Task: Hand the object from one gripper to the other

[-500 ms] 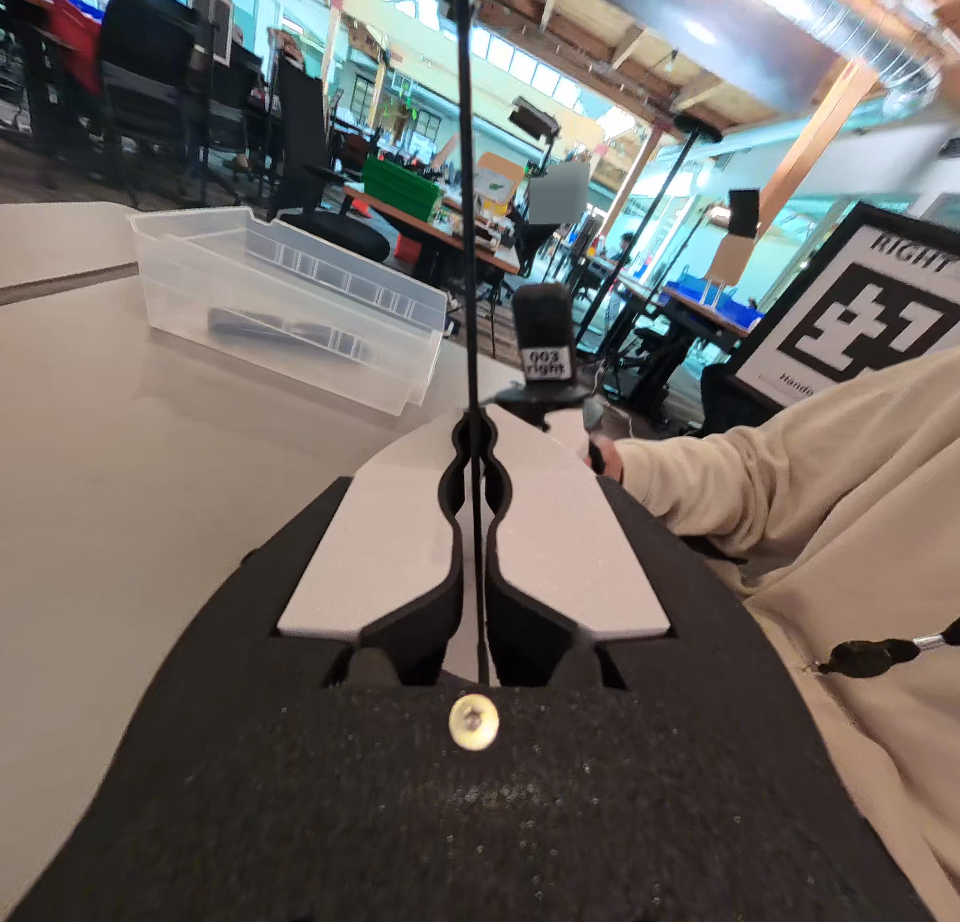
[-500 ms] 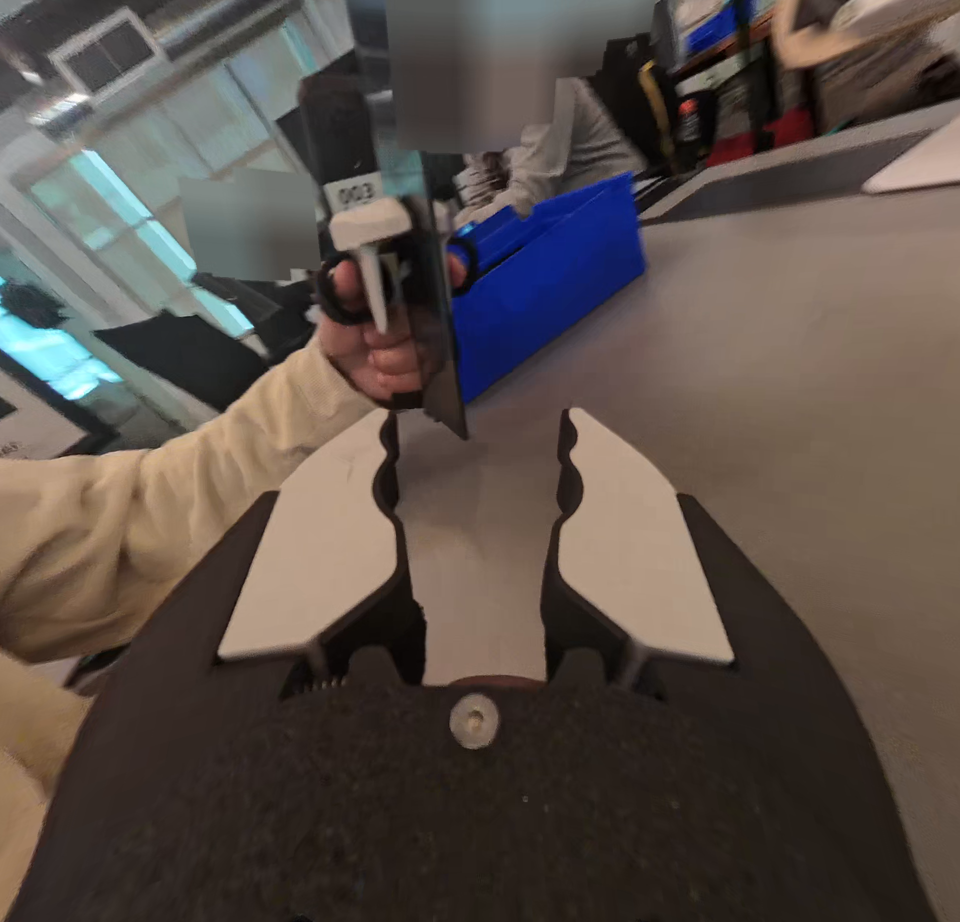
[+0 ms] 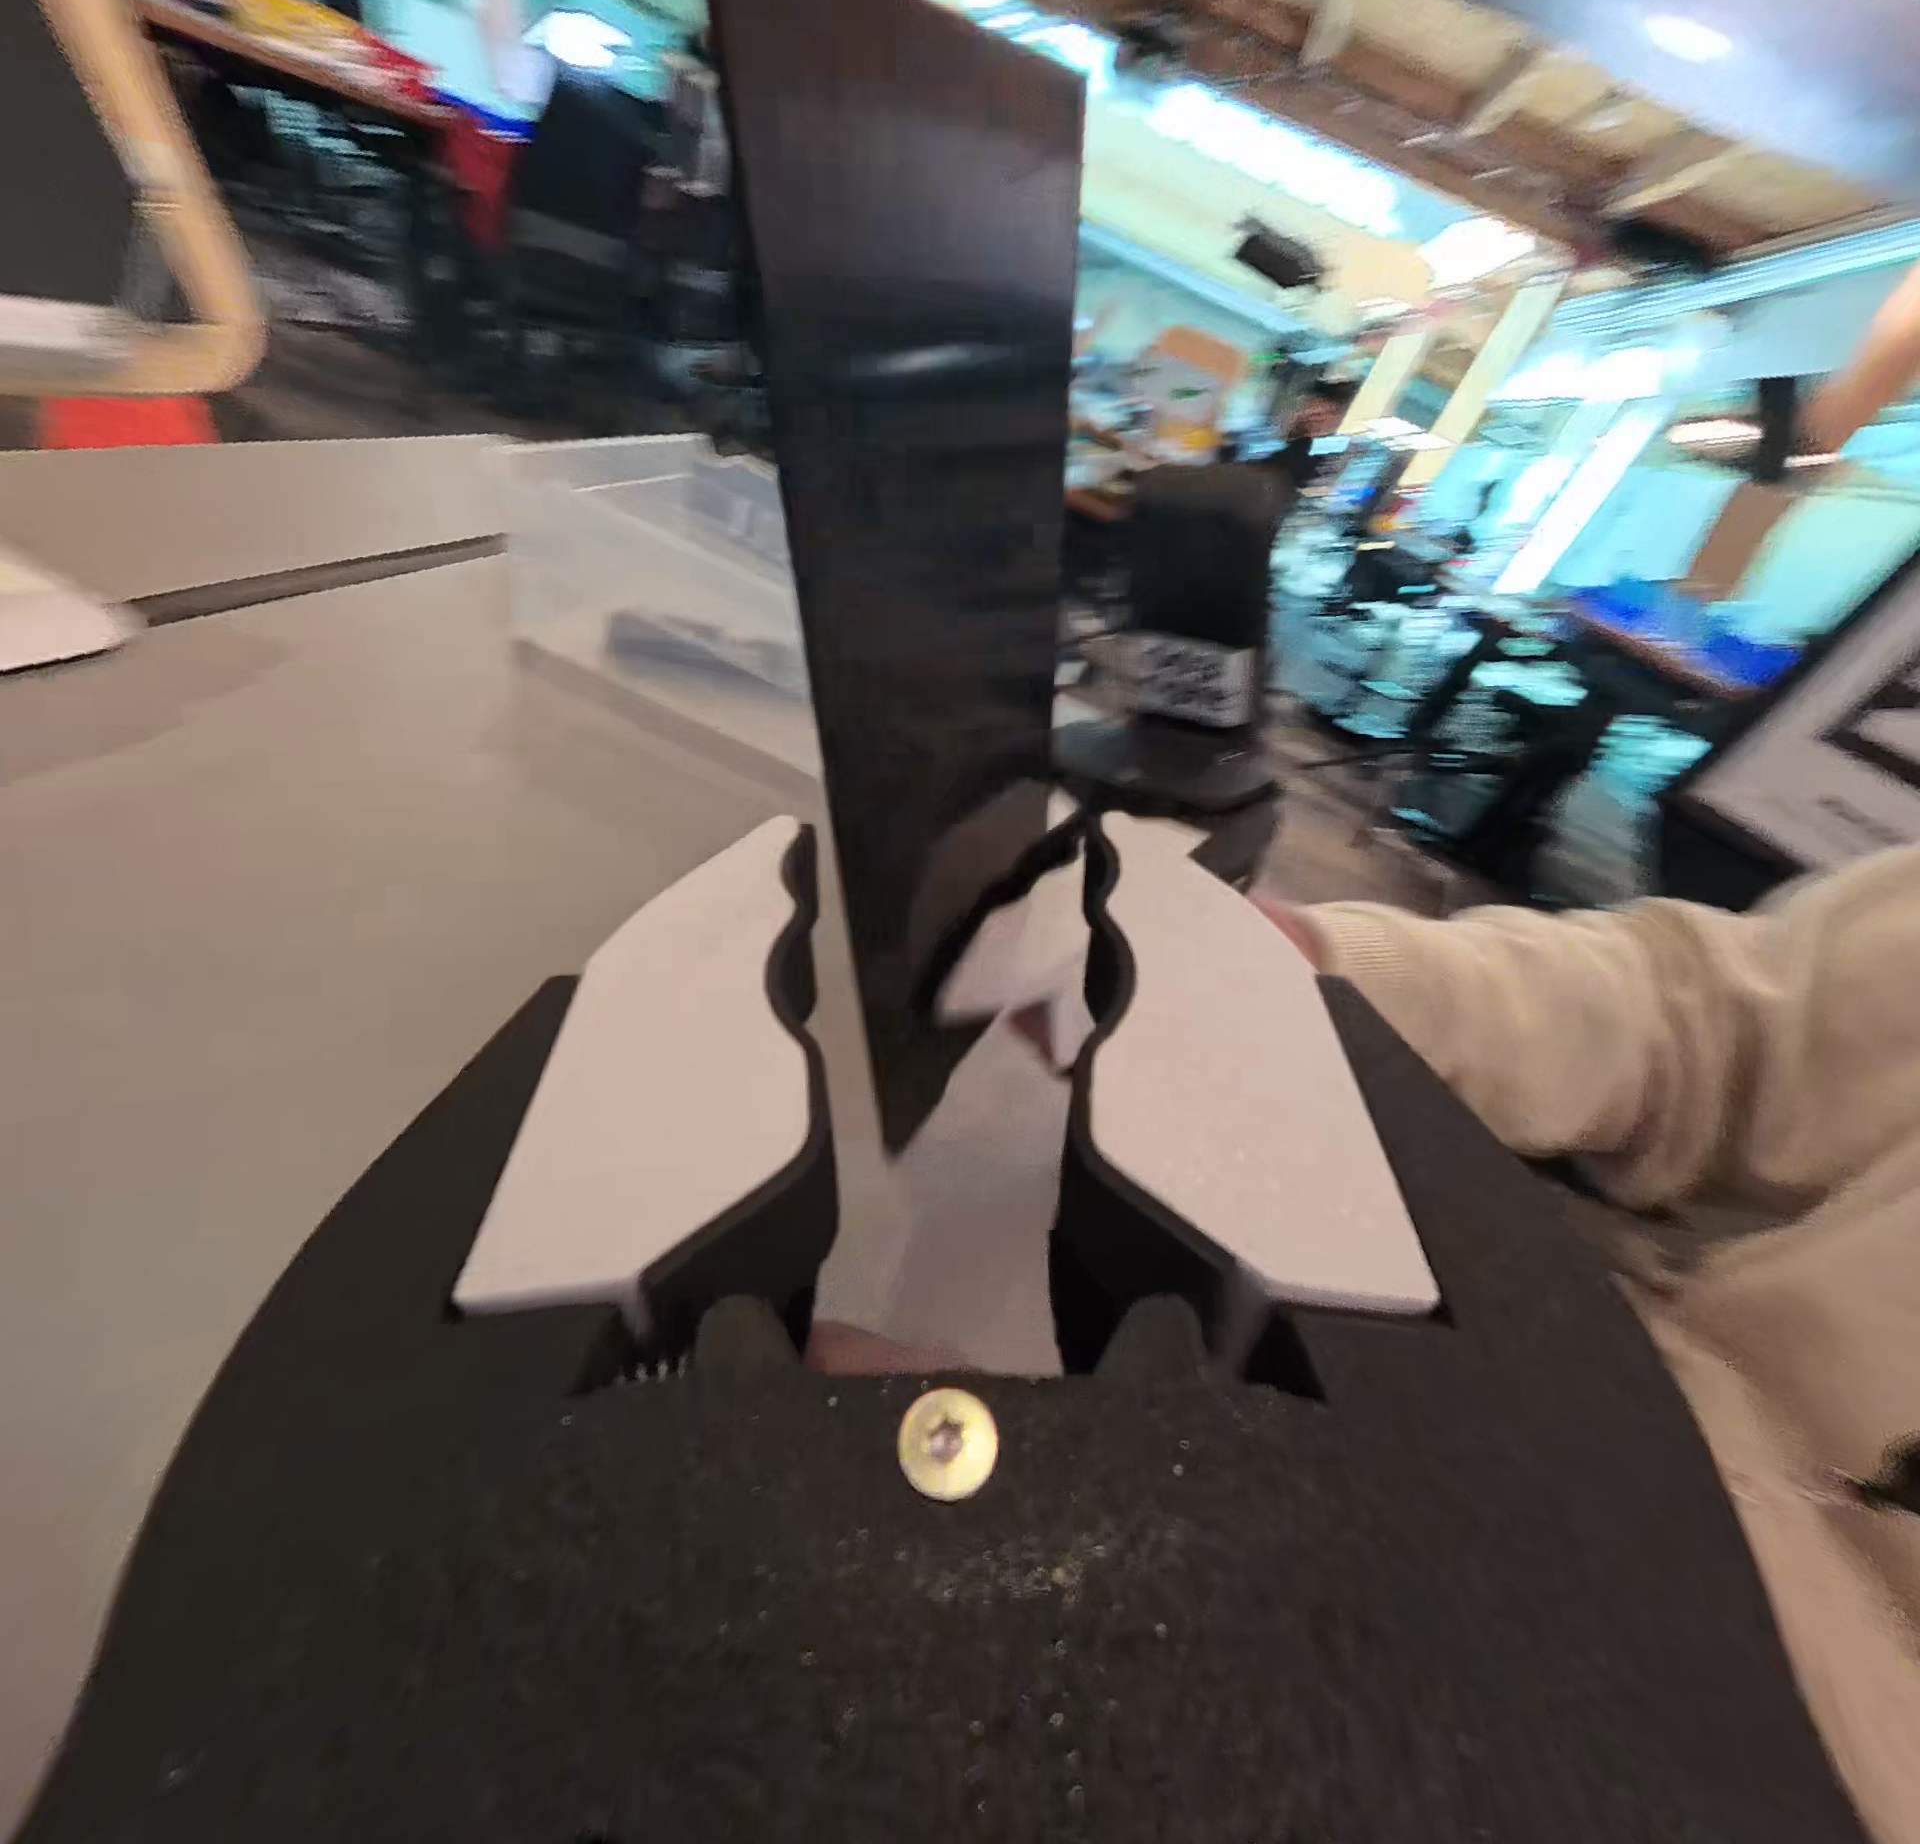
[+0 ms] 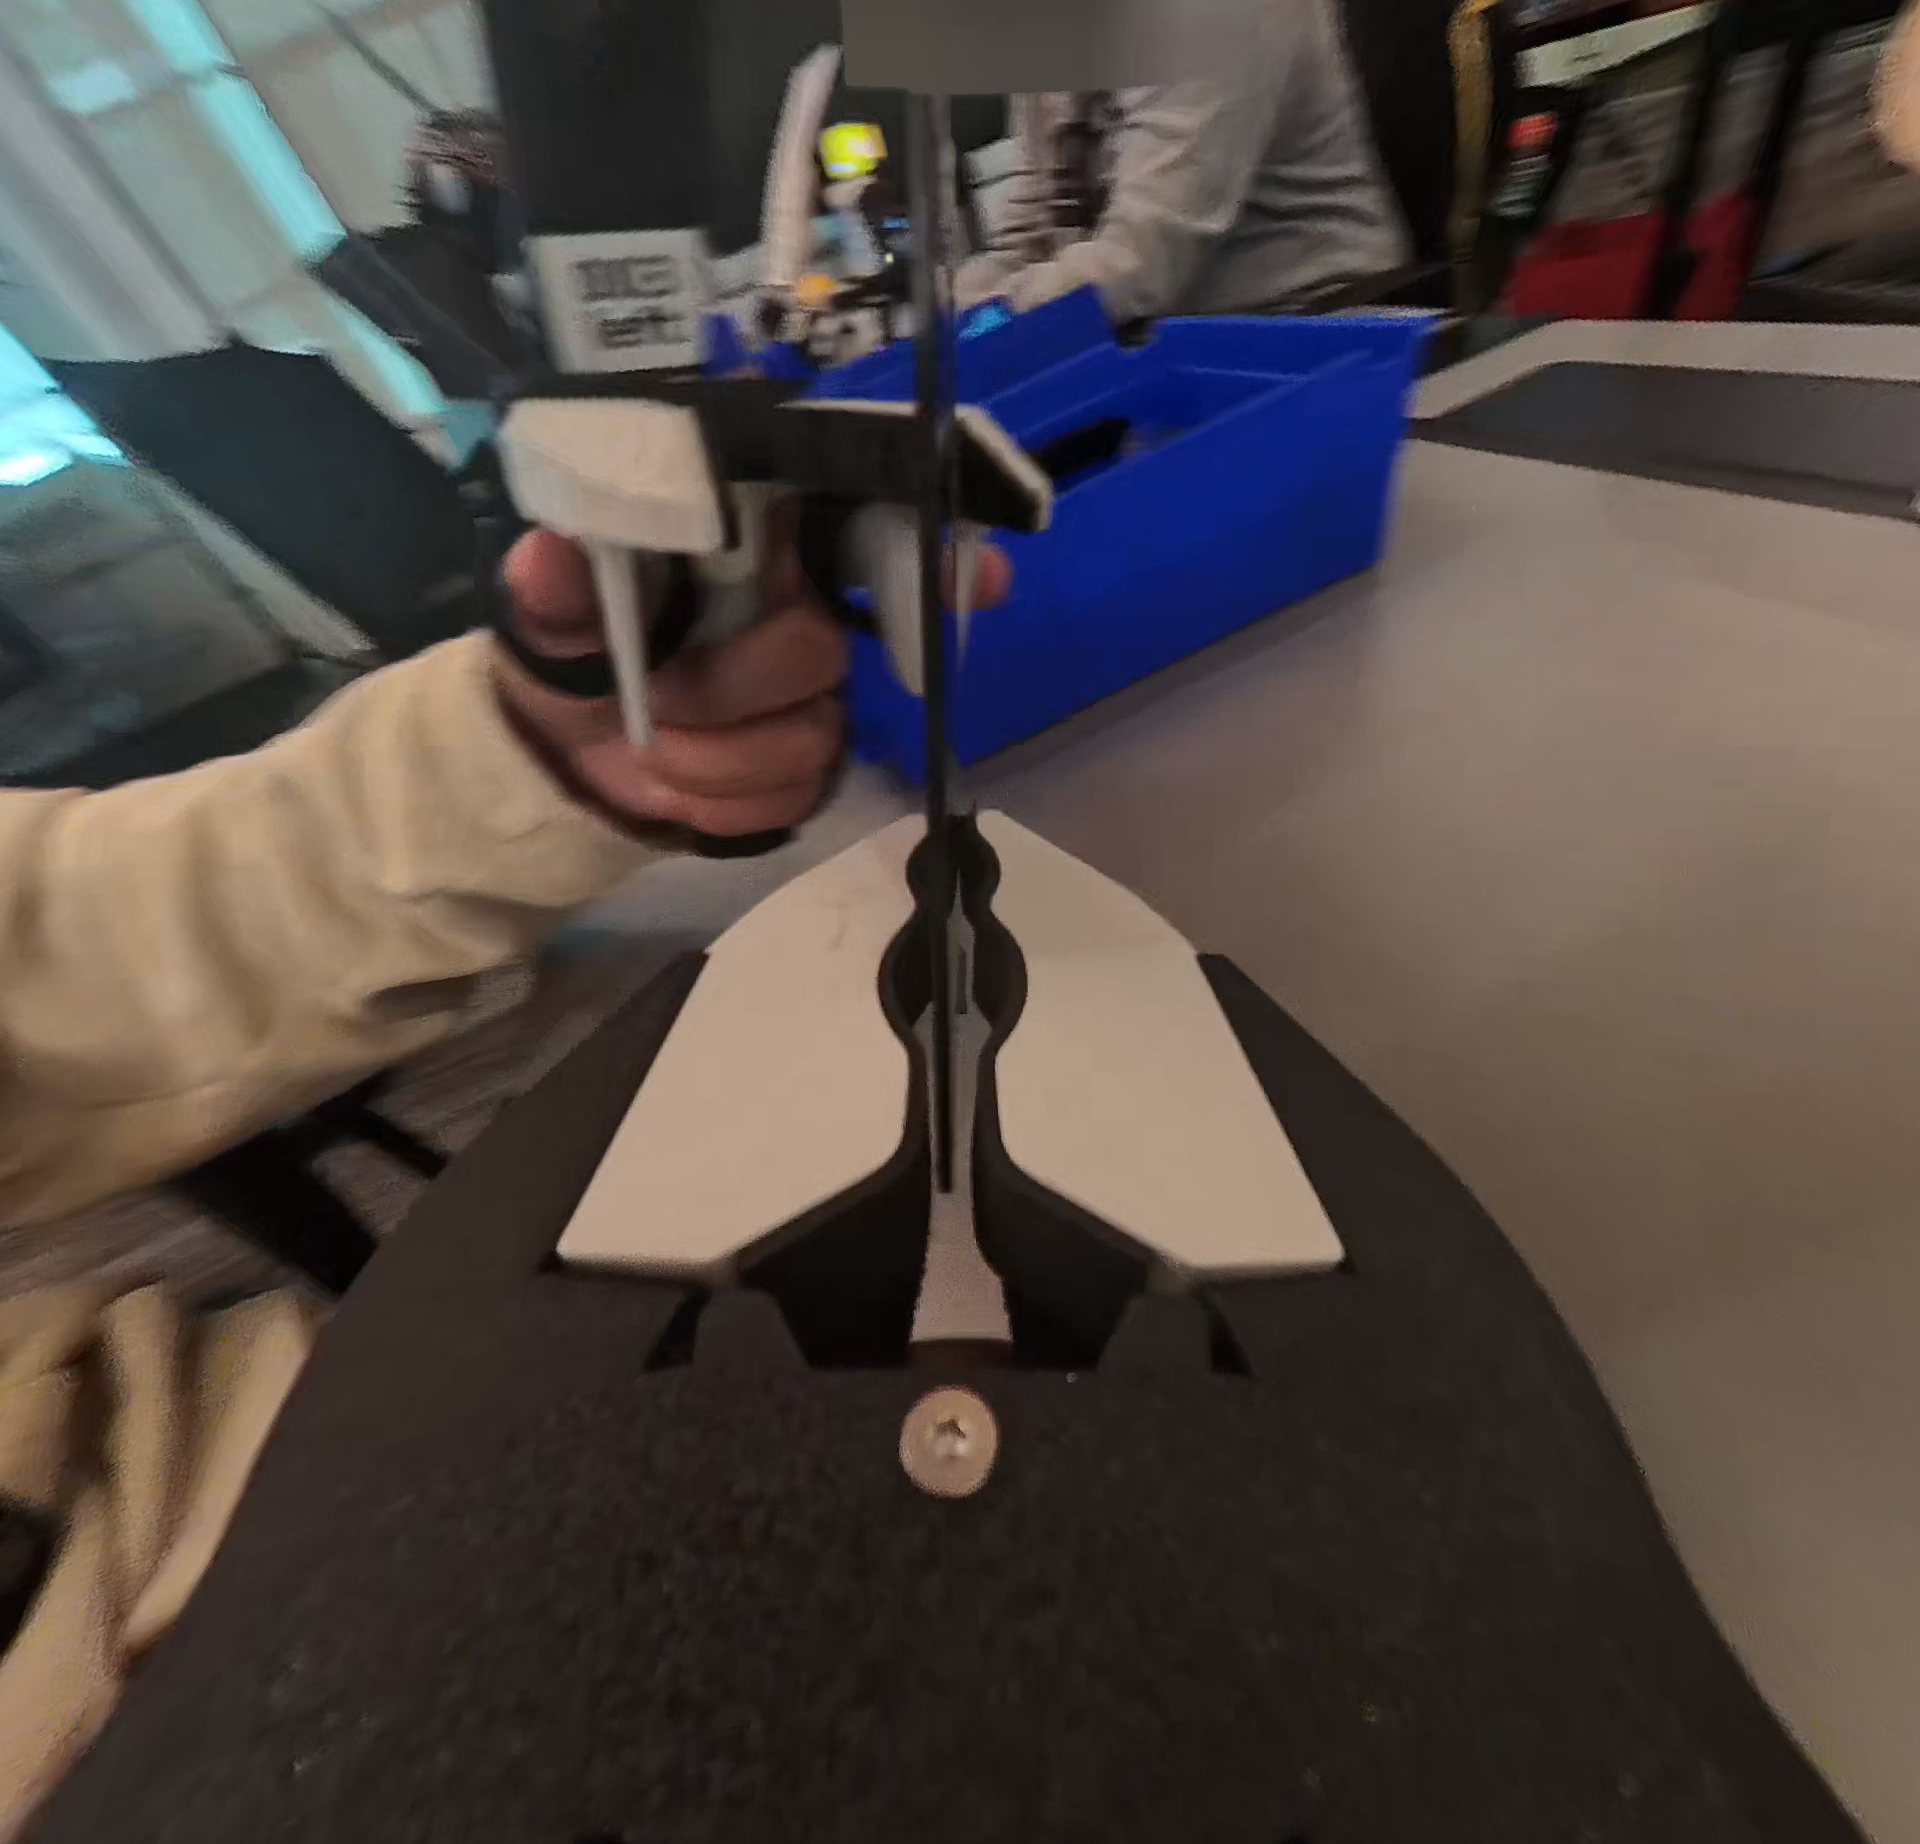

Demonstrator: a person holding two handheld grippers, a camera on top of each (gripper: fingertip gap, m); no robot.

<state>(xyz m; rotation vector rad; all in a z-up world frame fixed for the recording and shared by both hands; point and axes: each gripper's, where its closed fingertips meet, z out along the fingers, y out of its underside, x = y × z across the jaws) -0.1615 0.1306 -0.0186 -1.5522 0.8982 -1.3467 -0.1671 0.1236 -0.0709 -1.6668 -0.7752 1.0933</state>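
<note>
The right gripper has its two fingers pressed in on a thin black sheet, pinching its lower end edge-on right down the centre line, so from that camera it reads as just a dark line going straight up. The left gripper is spread wide, and in its own view the same sheet stands between the fingers with daylight on both sides, broad face turned partly toward the lens; I can't see any pad touching it. So the sheet's long axis runs upright, it's up in the air over the table, and by the look of it the right side now carries it. Judging from that, the handover is basically done, and the next move turns on the left gripper backing straight out along the sheet's plane without clipping an edge. In the right view the left gripper sits higher up the sheet, a hand on its trigger grip. Below is a plain grey table with a blue bin and a clear bin with something dark inside. Behind is a busy, blurry workshop.
</note>
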